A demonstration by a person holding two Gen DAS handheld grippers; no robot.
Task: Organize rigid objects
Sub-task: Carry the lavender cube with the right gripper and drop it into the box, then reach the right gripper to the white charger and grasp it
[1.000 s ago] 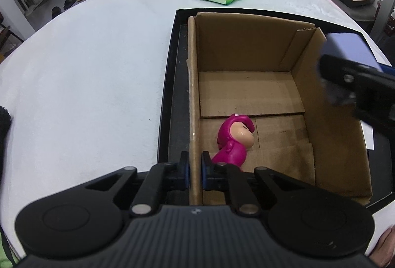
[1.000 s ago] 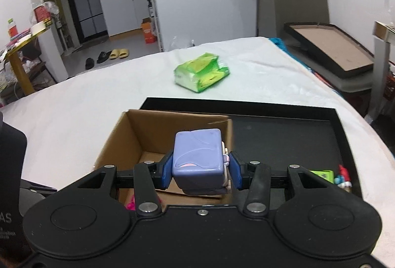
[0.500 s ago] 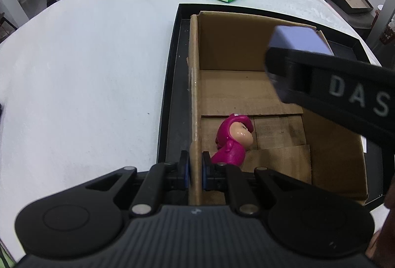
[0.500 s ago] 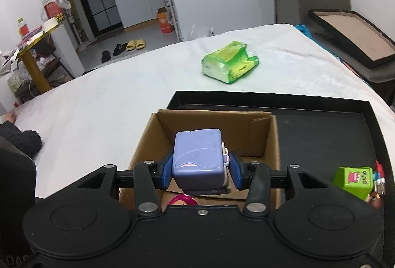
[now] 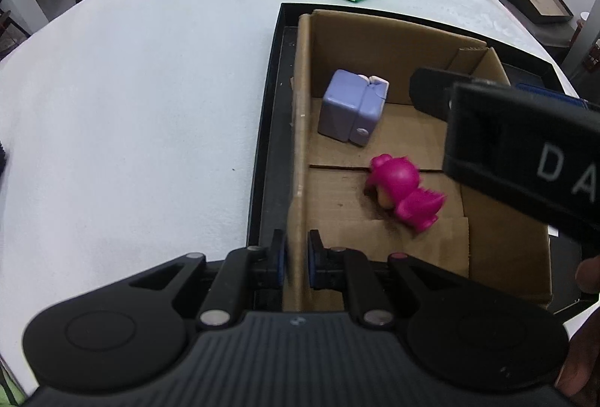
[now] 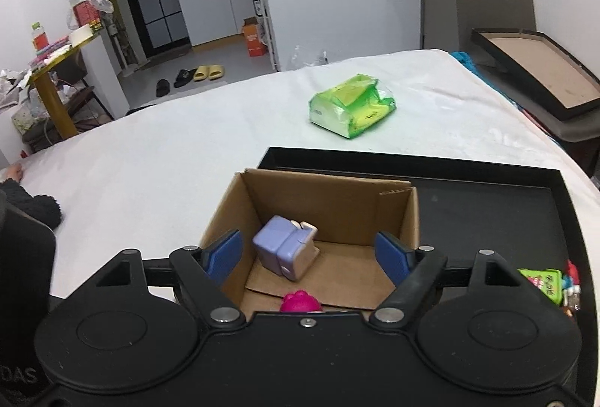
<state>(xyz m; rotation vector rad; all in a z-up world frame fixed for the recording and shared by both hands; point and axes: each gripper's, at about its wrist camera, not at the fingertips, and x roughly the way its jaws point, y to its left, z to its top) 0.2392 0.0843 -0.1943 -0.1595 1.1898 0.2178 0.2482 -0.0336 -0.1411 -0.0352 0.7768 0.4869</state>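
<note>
My left gripper (image 5: 296, 257) is shut on the left wall of the open cardboard box (image 5: 300, 144), which stands in a black tray (image 5: 268, 129). A lilac cube-shaped toy (image 5: 350, 107) lies tilted on the box floor near the back left. A pink figure (image 5: 405, 189) lies on its side in front of it. My right gripper (image 6: 309, 255) hovers over the box (image 6: 330, 204) with its jaws opening and nothing between the blue pads; the lilac toy (image 6: 285, 249) sits below them, apart. The pink figure (image 6: 300, 302) peeks over the gripper body.
A green plastic packet (image 6: 352, 107) lies on the white tablecloth beyond the tray (image 6: 487, 212). Small colourful toys (image 6: 547, 283) sit at the tray's right end. A sleeve (image 6: 30, 204) rests at the left. A framed board (image 6: 536, 73) leans at the far right.
The right gripper's jaws have spread and the lilac toy has dropped from them onto the box floor. The pink figure has shifted and turned over. The left gripper still pinches the box wall.
</note>
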